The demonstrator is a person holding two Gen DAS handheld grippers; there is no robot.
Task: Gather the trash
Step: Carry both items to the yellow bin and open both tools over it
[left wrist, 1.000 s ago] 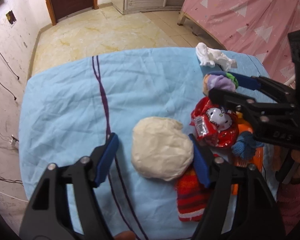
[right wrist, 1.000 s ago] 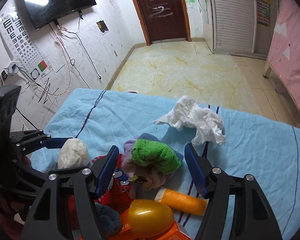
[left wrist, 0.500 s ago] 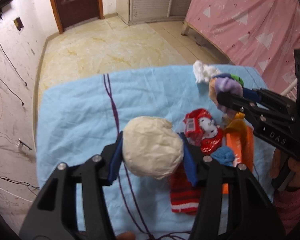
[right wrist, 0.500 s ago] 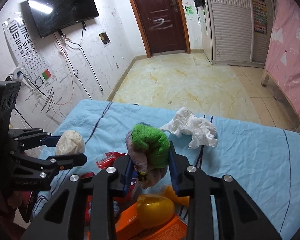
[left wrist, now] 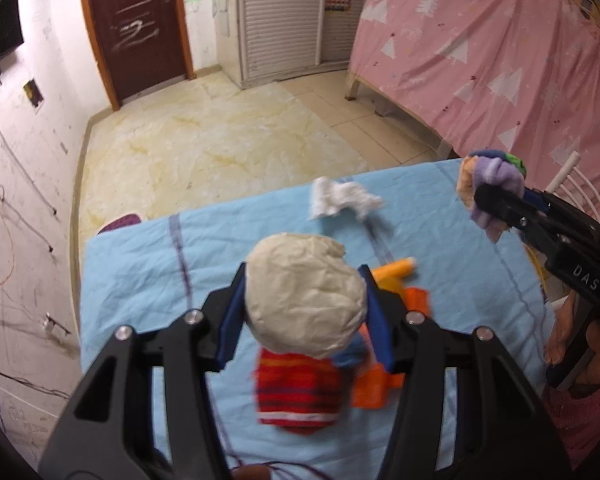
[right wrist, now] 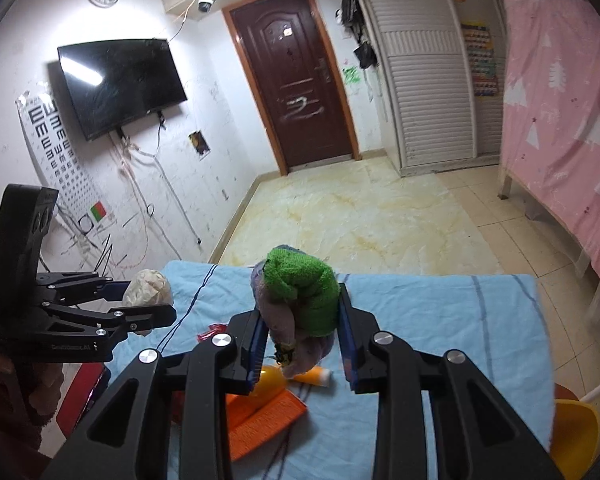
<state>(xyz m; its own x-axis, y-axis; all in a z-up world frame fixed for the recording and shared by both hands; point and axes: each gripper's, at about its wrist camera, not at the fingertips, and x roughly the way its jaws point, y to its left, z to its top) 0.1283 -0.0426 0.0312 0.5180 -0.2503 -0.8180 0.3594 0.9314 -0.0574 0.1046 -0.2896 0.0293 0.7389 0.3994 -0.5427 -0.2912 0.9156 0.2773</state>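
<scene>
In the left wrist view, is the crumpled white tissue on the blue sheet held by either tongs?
No. The crumpled white tissue lies free on the blue sheet; the left tongs grip a cream paper wad.

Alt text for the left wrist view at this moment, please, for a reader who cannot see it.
The left tool is shut on a cream crumpled wad, held above a blue-covered table. At right, the right tool grips a purple and green cloth bundle. White tissue, an orange tube and a red striped sock lie on the table.

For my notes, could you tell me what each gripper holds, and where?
Left gripper: cream crumpled paper ball, by its sides. Right gripper: green-and-purple cloth bundle, around its middle.
</scene>
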